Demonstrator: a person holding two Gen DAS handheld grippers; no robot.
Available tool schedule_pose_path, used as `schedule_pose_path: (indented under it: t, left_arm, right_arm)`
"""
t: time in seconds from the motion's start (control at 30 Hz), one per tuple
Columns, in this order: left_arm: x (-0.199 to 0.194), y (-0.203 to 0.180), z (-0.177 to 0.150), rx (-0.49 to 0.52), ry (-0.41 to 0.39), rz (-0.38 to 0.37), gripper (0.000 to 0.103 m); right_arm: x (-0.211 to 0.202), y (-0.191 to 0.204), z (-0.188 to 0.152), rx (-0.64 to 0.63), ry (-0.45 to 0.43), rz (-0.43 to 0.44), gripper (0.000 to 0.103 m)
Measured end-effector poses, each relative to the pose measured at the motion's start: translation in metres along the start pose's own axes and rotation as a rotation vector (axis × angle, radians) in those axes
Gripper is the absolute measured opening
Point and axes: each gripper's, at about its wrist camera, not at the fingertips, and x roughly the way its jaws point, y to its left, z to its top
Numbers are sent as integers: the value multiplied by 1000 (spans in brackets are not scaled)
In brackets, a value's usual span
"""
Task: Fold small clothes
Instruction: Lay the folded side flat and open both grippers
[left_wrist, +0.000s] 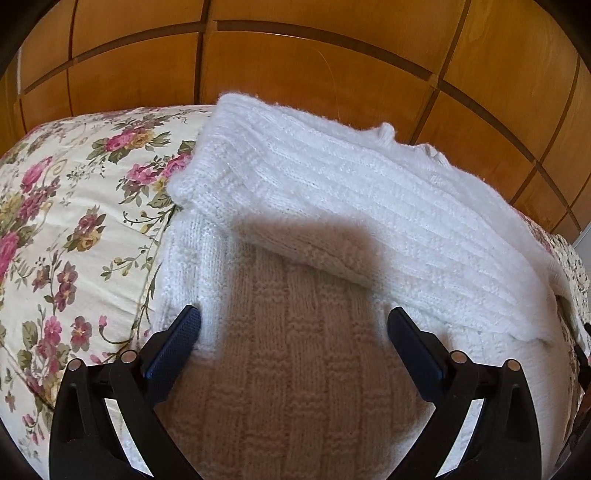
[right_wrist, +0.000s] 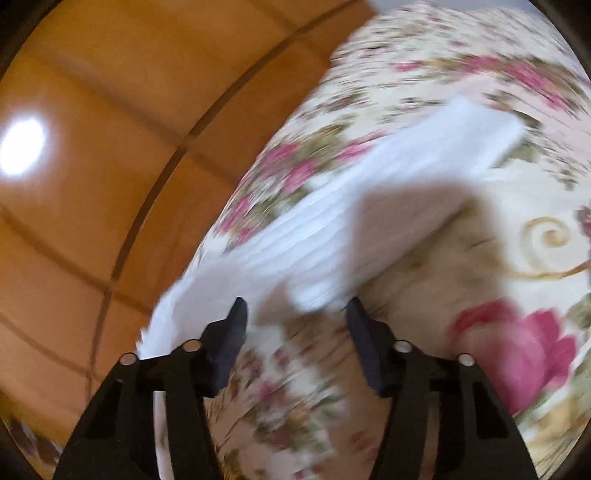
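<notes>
A white knitted garment (left_wrist: 332, 206) lies on a floral bedspread (left_wrist: 66, 229), with one part folded diagonally over the rest. My left gripper (left_wrist: 293, 321) is open, its fingers spread low over the garment's near part, holding nothing. In the blurred right wrist view the white garment (right_wrist: 369, 206) stretches diagonally across the bedspread (right_wrist: 480, 110). My right gripper (right_wrist: 295, 310) is open just at the garment's near edge, with nothing between its fingers.
A wooden panelled wardrobe (left_wrist: 295, 66) stands right behind the bed and also fills the left of the right wrist view (right_wrist: 92, 184). The bed edge runs along it. A bright light reflection (right_wrist: 22, 147) shows on the wood.
</notes>
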Motion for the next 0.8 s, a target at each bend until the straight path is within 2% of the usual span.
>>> schedule_pose_path:
  t: [0.13, 0.3, 0.43, 0.47, 0.63, 0.8]
  left_arm:
    - [-1, 2, 0, -7, -3, -9, 99]
    - [-1, 3, 0, -10, -4, -11, 99]
    - [-1, 3, 0, -13, -6, -17, 99]
    - [-1, 4, 0, -14, -7, -19, 99]
    - [-2, 6, 0, -24, -10, -30, 99]
    - [-4, 8, 0, -32, -13, -40, 99]
  right_arm:
    - [-10, -33, 22, 130, -61, 7, 47]
    - [-10, -56, 46, 176, -101, -24, 38]
    - [-5, -63, 60, 195, -104, -85, 15]
    - [-3, -64, 62, 197, -101, -101, 11]
    - [5, -61, 67, 161, -92, -157, 10]
    - [2, -34, 65, 84, -121, -208, 9]
